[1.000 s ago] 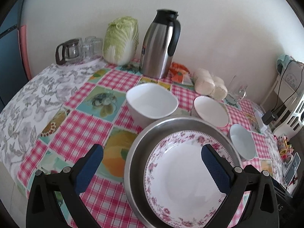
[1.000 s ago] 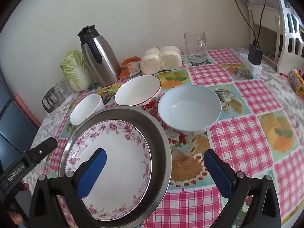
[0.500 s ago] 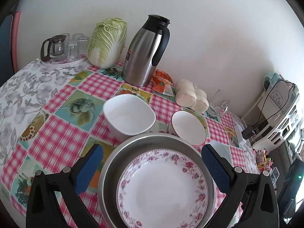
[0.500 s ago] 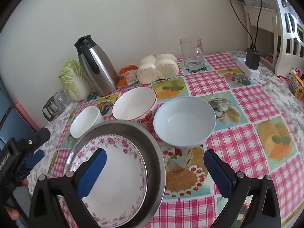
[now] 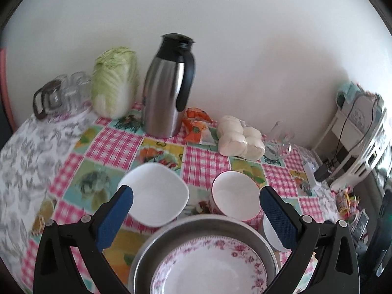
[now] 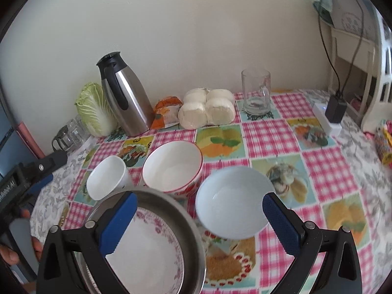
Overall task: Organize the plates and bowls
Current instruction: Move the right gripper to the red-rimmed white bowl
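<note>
A steel basin (image 5: 171, 230) sits at the near table edge with a pink-flowered plate (image 5: 210, 267) inside it. Beyond it stand a white square bowl (image 5: 154, 193) and a red-rimmed bowl (image 5: 235, 198). My left gripper (image 5: 196, 218) hovers open above the basin's far rim, holding nothing. In the right wrist view a pale blue bowl (image 6: 232, 203) lies just right of the basin (image 6: 188, 223) and plate (image 6: 147, 257). My right gripper (image 6: 199, 224) is open, straddling the basin's edge and the blue bowl. The red-rimmed bowl (image 6: 171, 166) and square bowl (image 6: 106, 178) stand behind.
Along the wall stand a steel thermos (image 5: 169, 90), a cabbage (image 5: 115, 80), wrapped buns (image 6: 205, 109), a glass mug (image 6: 257, 95) and glass cups (image 5: 61, 90). A power strip with adapter (image 6: 330, 112) lies far right. A hand (image 6: 9, 252) holds the left gripper (image 6: 36, 171).
Both grippers have drawn back and tilted up, so the basin and plate slid lower in each view. The right gripper shifted right toward the blue bowl. Both stayed open.
</note>
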